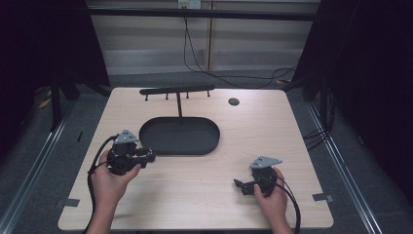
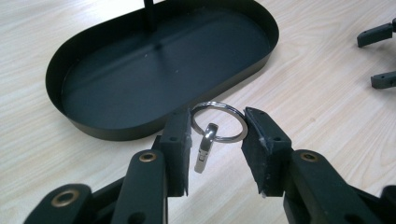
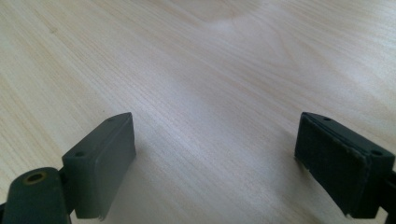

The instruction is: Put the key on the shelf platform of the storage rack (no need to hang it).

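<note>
Left hand-held gripper (image 2: 217,140) pinches key ring (image 2: 218,121) edgewise, right hand-held gripper (image 3: 215,158) gapes idle; keep squeeze steady, carry level over black tray (image 2: 93,126).

L gripper (image 1: 146,157) beside black oval tray (image 1: 179,148), R gripper (image 1: 238,185) low over table (image 1: 204,195) front-right

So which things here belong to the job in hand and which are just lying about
In the job:
- key ring with a small metal clip, pinched in the left claw
- black oval tray with its hook stand

Lying about:
- right claw, open over bare table
- round grommet
- cables behind the table
</note>
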Demonstrator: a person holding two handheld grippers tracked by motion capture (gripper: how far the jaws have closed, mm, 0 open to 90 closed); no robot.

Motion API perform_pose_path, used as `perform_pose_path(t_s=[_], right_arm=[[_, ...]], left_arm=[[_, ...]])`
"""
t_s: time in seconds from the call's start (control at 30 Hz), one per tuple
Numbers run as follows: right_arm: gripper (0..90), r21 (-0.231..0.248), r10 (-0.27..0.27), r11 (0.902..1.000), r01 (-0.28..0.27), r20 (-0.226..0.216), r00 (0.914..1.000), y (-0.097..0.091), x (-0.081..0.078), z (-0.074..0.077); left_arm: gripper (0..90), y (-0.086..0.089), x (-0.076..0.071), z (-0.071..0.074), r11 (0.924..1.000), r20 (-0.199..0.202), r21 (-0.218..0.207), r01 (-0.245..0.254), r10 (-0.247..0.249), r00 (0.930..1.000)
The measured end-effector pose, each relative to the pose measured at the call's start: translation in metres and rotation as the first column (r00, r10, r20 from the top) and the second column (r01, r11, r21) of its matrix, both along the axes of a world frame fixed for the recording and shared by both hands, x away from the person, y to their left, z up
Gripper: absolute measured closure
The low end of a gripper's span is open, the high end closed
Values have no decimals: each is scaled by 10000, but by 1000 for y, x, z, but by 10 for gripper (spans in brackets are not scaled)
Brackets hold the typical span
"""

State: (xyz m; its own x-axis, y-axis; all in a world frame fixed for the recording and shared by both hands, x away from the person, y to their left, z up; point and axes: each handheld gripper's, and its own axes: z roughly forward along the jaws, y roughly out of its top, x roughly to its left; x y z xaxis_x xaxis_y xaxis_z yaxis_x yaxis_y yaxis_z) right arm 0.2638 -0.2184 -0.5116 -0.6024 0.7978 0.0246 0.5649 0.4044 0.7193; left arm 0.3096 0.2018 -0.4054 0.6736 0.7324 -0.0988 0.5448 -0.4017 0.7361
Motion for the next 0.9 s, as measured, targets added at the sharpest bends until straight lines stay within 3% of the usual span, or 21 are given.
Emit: perform_pose_path(t_s=[0.53, 0.9], right_arm=[[117, -1, 1, 10000, -1, 1, 10000, 0, 0, 0], [116, -2, 2, 10000, -2, 0, 10000, 0, 0, 0]], left_arm=[[625, -8, 17, 10, 10000, -63, 76, 15, -14, 10000], [624, -16, 28, 16, 9999, -22, -90, -82, 82, 10000]])
